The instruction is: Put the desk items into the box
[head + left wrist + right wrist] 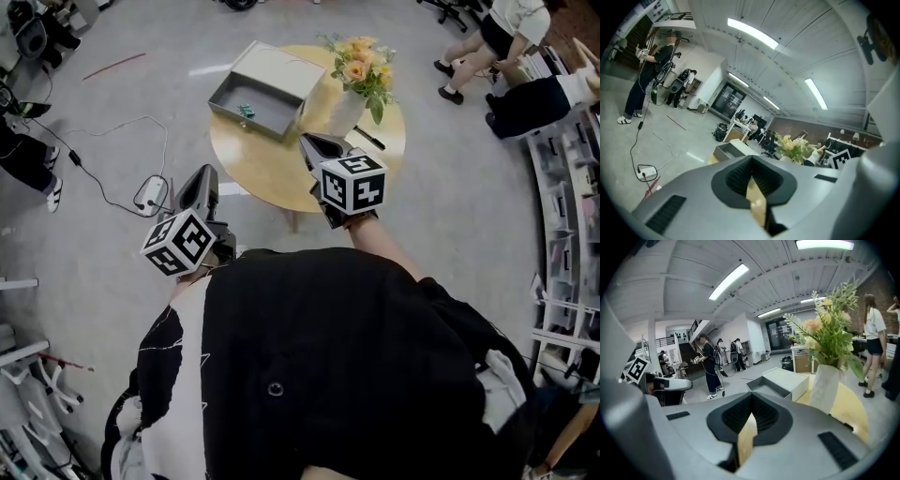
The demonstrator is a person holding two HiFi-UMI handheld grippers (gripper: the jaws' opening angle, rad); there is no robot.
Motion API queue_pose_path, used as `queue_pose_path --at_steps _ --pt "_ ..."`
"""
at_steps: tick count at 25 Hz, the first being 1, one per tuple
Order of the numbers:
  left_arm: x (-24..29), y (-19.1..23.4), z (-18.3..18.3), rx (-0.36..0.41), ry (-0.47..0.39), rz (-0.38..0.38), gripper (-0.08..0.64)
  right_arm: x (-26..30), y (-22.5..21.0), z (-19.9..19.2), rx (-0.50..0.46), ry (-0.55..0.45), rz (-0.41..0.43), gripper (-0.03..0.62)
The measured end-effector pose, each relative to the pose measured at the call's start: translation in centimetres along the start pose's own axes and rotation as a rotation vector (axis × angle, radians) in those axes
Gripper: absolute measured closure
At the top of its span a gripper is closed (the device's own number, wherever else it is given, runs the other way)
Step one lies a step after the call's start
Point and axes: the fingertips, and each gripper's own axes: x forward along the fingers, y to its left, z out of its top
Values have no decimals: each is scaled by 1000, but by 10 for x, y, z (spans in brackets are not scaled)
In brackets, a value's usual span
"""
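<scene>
Box (272,98) (open, on table (272,178)) | well beyond all fingers | left gripper (207,172) closed, empty | right gripper (310,142) closed, empty

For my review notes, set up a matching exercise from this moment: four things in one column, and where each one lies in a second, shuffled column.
Things:
1. box
2. pen
3. small teal item
4. power strip

Places:
A. on the floor, left of the table
B. inside the box
C. on the table, just right of the vase
D. at the table's far left edge

Pairs: 1-D, 2-C, 3-B, 4-A
</scene>
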Motion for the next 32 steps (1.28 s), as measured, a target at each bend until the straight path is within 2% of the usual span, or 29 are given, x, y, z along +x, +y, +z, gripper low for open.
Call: queue_pose_path --at_steps 15,32 --pt "-58 -29 -64 -33 -45 115 551 -48 -1 -51 -34 48 92 588" --pt "-71 -48 -86 -34 -64 169 551 -63 -12 -67 -39 66 143 588"
